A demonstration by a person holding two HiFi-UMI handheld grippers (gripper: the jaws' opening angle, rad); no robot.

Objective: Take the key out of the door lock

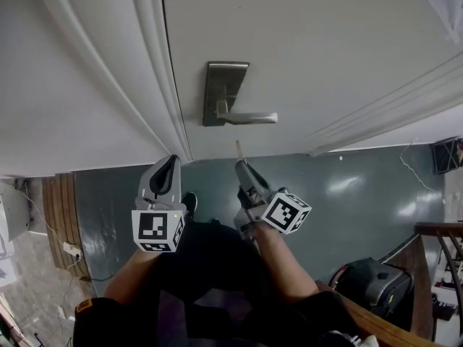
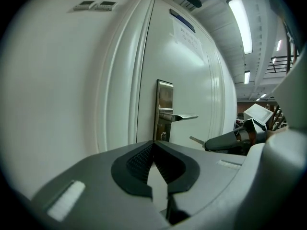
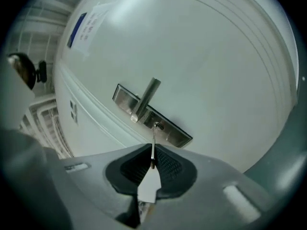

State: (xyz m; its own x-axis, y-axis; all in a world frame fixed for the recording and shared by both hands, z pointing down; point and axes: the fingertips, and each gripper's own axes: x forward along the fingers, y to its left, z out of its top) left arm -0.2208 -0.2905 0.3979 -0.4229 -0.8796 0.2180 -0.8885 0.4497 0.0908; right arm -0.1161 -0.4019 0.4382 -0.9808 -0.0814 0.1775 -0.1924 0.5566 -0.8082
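The metal lock plate [image 1: 215,85] with its lever handle [image 1: 252,118] sits on the white door [image 1: 311,42]. My right gripper [image 1: 243,168] is shut on the key [image 1: 238,150], whose thin blade sticks out of the jaw tips toward the door. In the left gripper view the key [image 2: 196,140] hangs in the air, a short gap away from the keyhole [image 2: 163,136]. From the right gripper view the key [image 3: 153,143] lines up with the keyhole [image 3: 157,125] below the handle [image 3: 146,99]. My left gripper [image 1: 173,160] hovers beside the door frame, shut and empty.
The white door frame [image 1: 155,63] runs to the left of the plate. A printed notice [image 2: 184,32] hangs high on the door. On the grey floor are a dark bag [image 1: 372,284] at the right, a wooden rail [image 1: 438,230] and a power strip [image 1: 69,250].
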